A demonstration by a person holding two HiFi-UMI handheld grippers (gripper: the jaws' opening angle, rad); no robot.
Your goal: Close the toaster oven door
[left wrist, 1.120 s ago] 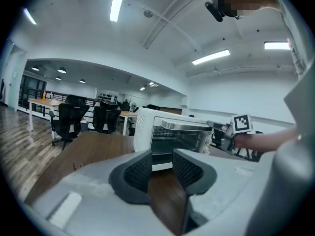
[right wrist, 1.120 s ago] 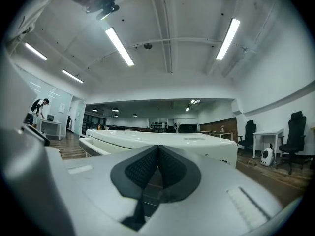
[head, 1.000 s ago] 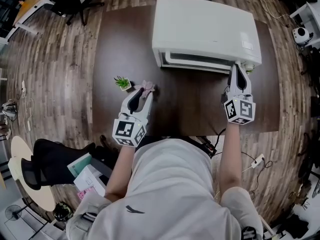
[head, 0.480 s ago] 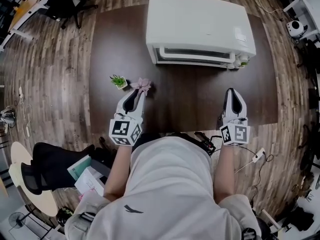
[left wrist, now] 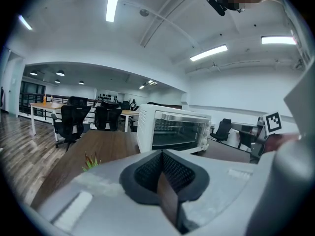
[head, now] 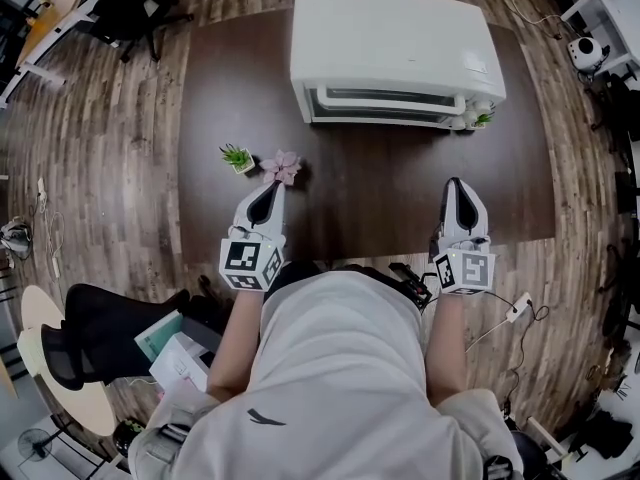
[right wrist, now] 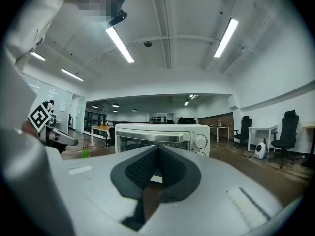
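White and boxy, the toaster oven (head: 395,53) sits at the far side of the dark brown table (head: 350,218). Its glass door (head: 390,105) stands up flat against the front, so I think it is closed and the job looks done.

The left gripper (head: 270,190) rests low over the near side of the table, well apart from the oven. Its jaws are pressed together with nothing between them. The right gripper (head: 456,186) is also on the near side, across from the oven's knobs (head: 470,120). Its jaws meet at the tips too, and they hold nothing.

A little green plant (head: 237,158) and a pink flower (head: 284,166) stand just in front of the left gripper. The flower is very near its tip.

What could go wrong now? The door may not be pushed all the way in. If so, it could drop open again by itself. From the head view I cannot tell if it is tight.

If the left gripper goes forward, it could bump the flower or the plant and tip them over. If someone pushes the door again too hard, the whole oven could slide back on the smooth table.
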